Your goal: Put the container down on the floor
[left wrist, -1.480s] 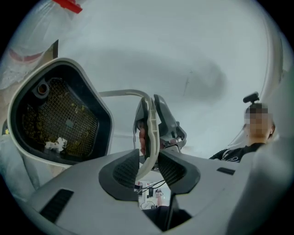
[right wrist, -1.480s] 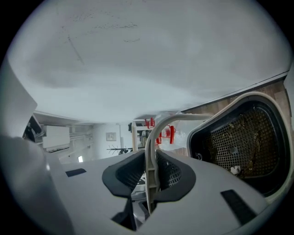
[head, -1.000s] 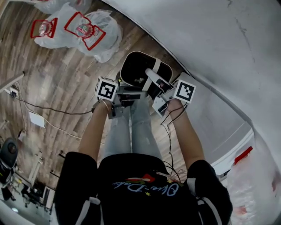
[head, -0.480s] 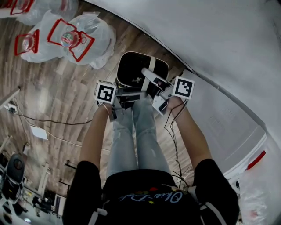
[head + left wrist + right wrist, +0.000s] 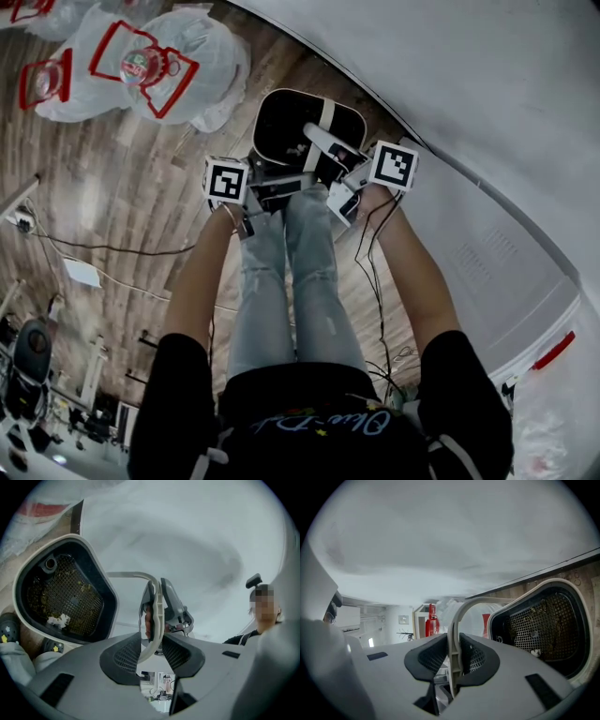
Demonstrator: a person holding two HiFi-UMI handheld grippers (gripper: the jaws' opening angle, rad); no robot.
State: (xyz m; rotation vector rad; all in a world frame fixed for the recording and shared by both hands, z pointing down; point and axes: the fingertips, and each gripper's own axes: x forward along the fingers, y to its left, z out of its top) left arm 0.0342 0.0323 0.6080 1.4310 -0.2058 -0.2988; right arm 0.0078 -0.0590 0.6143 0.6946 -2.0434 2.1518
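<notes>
The container [image 5: 281,131] hangs by its handle [image 5: 453,623] close beside the wall [image 5: 469,94], over the floor [image 5: 141,187] — whether its base touches yet cannot be told. The left gripper [image 5: 153,651] and right gripper [image 5: 454,656] each clamp the handle between their pads. Step in hand, by judgement: the set-down. The next move calls for a level, gentle descent beside the wall until the base rests — then both grips release.
</notes>
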